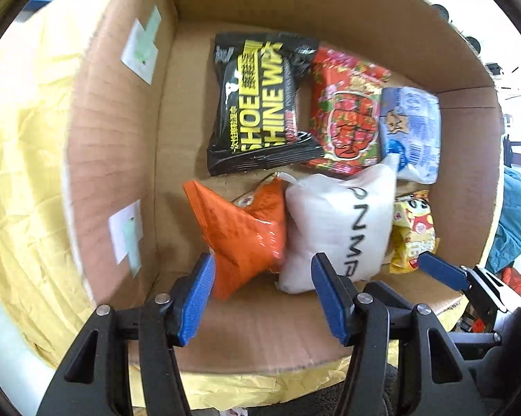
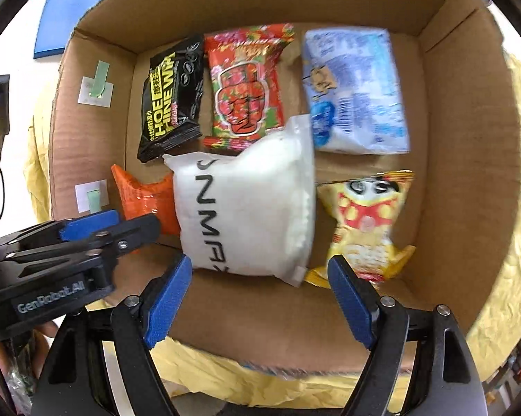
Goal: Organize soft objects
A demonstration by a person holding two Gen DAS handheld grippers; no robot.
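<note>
Cardboard fills both of my wrist views: an open cardboard box with six soft packs lying on its floor. I take the white pouch, the one with black lettering, as my landmark; it sits in the near row, roughly in the middle of the box floor. Beside it toward the walls with the taped labels lies an orange packet, touching it and partly tucked behind it. On its other side is a yellow snack bag, its near corner tucked under the pouch's edge. Beyond the pouch runs the far row: a black shoe-shine wipes pack, then a red floral packet whose near end the pouch overlaps, then a pale blue pack just past the pouch's far corner. The box rests on a crumpled yellow cloth.

My left gripper hangs above the near edge of the box, on the near side of the orange packet and the pouch, fingers spread wide and holding nothing. My right gripper hovers just short of the pouch's near end, likewise spread wide with nothing between its blue pads.
</note>
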